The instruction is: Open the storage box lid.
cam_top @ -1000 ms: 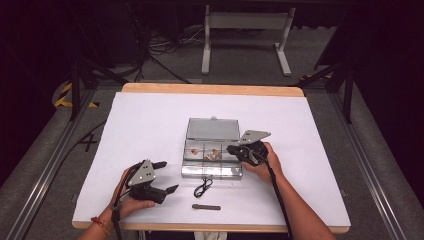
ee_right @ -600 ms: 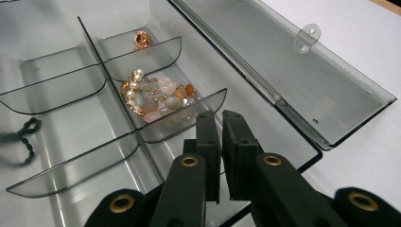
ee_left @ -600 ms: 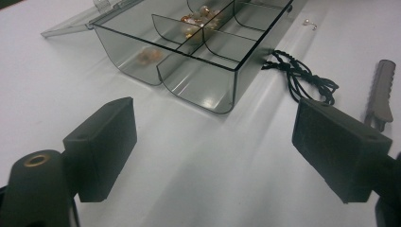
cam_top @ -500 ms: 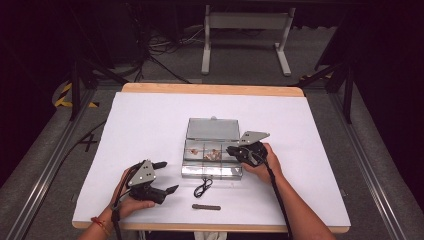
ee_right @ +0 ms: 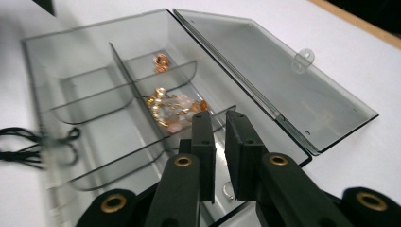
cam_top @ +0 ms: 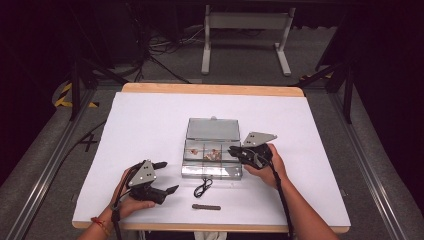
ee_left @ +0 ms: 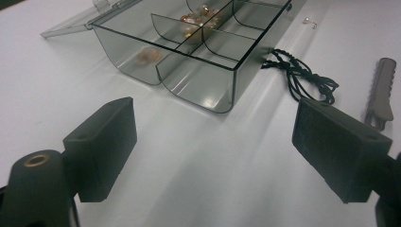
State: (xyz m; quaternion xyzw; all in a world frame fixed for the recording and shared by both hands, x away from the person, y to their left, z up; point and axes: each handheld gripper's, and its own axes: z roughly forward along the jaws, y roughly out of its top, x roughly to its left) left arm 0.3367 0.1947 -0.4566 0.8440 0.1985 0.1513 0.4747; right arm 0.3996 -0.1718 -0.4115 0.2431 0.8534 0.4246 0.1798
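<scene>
Two grippers work over a white worktop (cam_top: 150,120) bearing a clear compartment box (cam_top: 212,157) with its lid (ee_right: 283,80) laid flat open. The right gripper (ee_right: 218,142) hangs over the box's near compartment, its jaws a narrow gap apart after just opening a little, nothing pressed between them; a small ring (ee_right: 228,190) lies below them and a heap of beads (ee_right: 172,111) just ahead. The left gripper (ee_left: 213,137) rests with jaws wide open and empty, the box ahead of them, a black cord (ee_left: 302,75) and a hair clip (ee_left: 382,87) beyond its right jaw.
</scene>
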